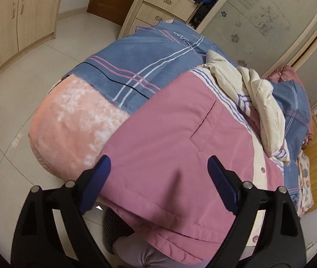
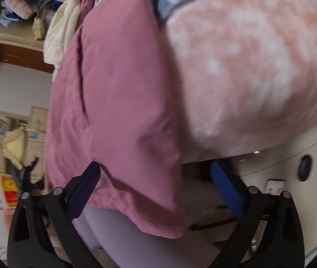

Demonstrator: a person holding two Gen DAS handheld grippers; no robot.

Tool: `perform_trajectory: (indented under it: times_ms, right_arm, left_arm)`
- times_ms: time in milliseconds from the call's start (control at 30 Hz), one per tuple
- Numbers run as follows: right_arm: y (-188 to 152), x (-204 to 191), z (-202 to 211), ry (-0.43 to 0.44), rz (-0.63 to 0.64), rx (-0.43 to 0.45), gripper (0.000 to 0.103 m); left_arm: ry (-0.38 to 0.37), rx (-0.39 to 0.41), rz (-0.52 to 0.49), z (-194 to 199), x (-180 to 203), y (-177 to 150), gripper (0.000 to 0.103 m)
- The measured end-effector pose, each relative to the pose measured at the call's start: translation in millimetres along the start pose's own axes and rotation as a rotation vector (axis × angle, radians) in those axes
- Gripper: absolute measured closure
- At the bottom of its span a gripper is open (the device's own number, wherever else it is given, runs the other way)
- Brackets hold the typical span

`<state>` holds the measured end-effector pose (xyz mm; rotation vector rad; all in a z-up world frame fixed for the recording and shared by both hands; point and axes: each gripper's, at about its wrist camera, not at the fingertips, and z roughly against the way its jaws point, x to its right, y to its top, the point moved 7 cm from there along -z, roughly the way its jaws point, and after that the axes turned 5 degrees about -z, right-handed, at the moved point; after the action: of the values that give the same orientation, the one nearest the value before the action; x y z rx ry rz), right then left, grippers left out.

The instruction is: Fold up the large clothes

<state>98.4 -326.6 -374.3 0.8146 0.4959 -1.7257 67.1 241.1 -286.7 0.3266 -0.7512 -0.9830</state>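
Left gripper (image 1: 158, 174) wide, right gripper (image 2: 156, 178) wide; pink jacket (image 1: 180, 138) between, ungripped.

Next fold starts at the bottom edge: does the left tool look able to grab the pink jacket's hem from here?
Probably yes: the left tool is open, the pink jacket lies between its fingers, nothing covers the hem.

floor: pale glossy tiles (image 1: 24, 71) | cabinets: light wood (image 1: 13, 15) | wardrobe door: frosted, floral (image 1: 259, 22)

left tool (image 1: 159, 183): black frame, blue ribbed pads | right tool (image 2: 156, 186): same | silver pivot screws
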Motion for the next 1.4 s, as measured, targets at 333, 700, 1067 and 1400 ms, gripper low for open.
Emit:
perform_trajectory:
  times_ms: [333, 700, 1067, 1400]
  right_arm:
    - [-10, -33, -22, 0.029, 0.096, -0.043, 0.004]
    - [-8, -49, 3, 0.21, 0.061, -0.019, 0.09]
    - [70, -190, 119, 0.608, 0.284, 0.22, 0.092]
    - [277, -214, 94, 0.449, 0.037, 0.424, 0.085]
  left_arm:
    - [0.017, -0.019, 0.255, 6, -58, -17, 0.008]
    - [-0.166, -0.082, 0.276, -29, -32, -34, 0.081]
    - [-0.73, 0.139, 0.259, 25, 43, 75, 0.091]
    - [-0.406, 0.366, 0.191, 0, 144, 259, 0.005]
